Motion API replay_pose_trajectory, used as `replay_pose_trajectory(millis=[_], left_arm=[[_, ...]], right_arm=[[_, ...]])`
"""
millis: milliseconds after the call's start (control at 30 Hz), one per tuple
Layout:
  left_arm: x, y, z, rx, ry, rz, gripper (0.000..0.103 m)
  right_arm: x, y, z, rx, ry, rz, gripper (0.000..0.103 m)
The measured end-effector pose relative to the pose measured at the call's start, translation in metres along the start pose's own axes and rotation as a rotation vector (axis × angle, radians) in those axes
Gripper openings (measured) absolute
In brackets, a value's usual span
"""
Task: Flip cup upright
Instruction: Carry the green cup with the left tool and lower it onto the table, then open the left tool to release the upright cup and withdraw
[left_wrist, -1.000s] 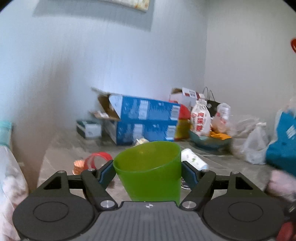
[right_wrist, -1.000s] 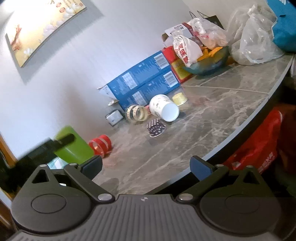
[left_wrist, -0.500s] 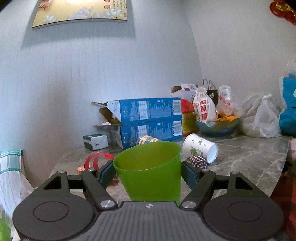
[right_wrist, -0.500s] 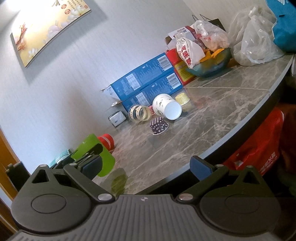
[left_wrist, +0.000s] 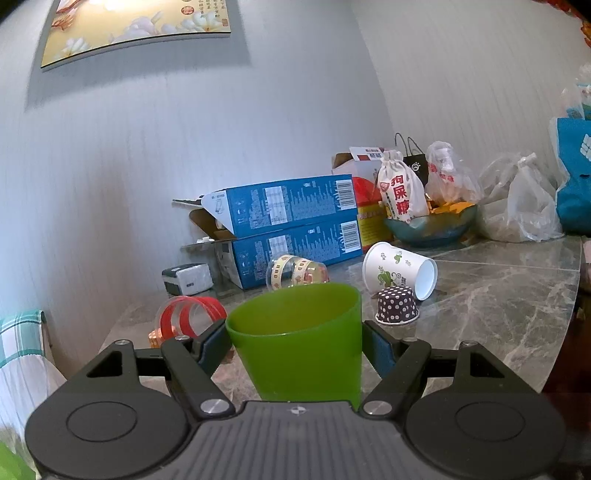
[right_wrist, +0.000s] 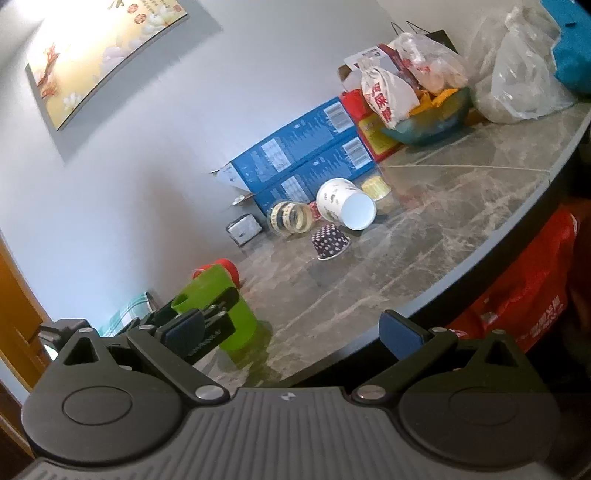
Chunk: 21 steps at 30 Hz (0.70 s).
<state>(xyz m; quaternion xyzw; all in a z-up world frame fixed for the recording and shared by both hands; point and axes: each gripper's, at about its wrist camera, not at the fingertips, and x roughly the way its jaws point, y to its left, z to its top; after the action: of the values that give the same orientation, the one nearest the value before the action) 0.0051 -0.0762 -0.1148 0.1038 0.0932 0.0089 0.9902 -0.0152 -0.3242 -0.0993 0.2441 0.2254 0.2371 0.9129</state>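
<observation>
My left gripper (left_wrist: 297, 341) is shut on a green plastic cup (left_wrist: 301, 343), held upright with its mouth up. In the right wrist view the green cup (right_wrist: 236, 317) stands low at the near left of the grey marble table (right_wrist: 424, 236), its base at or just above the surface, with the left gripper's fingers (right_wrist: 207, 328) clamped on its sides. My right gripper (right_wrist: 295, 328) is open and empty, off the table's front edge.
A white paper cup (left_wrist: 400, 269) lies on its side mid-table, with a polka-dot cupcake liner (left_wrist: 397, 304), tape rolls (left_wrist: 295, 271) and red rings (left_wrist: 192, 317) nearby. Blue boxes (left_wrist: 291, 221), a bowl (left_wrist: 430, 225) and plastic bags (left_wrist: 524, 206) line the wall.
The left gripper has carried the green cup down and forward over the table's near left part, keeping it upright. The right gripper has barely moved.
</observation>
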Motion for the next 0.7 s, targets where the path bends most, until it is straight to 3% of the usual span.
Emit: replay_pose_trajectory(millis=[700], left_arm=[[0.0015,-0.0073,0.0023,0.051,0.01,0.018,0.081]], right_arm=[[-0.0012,0.0016,-0.0023,0.033,0.004,0.021,0.102]])
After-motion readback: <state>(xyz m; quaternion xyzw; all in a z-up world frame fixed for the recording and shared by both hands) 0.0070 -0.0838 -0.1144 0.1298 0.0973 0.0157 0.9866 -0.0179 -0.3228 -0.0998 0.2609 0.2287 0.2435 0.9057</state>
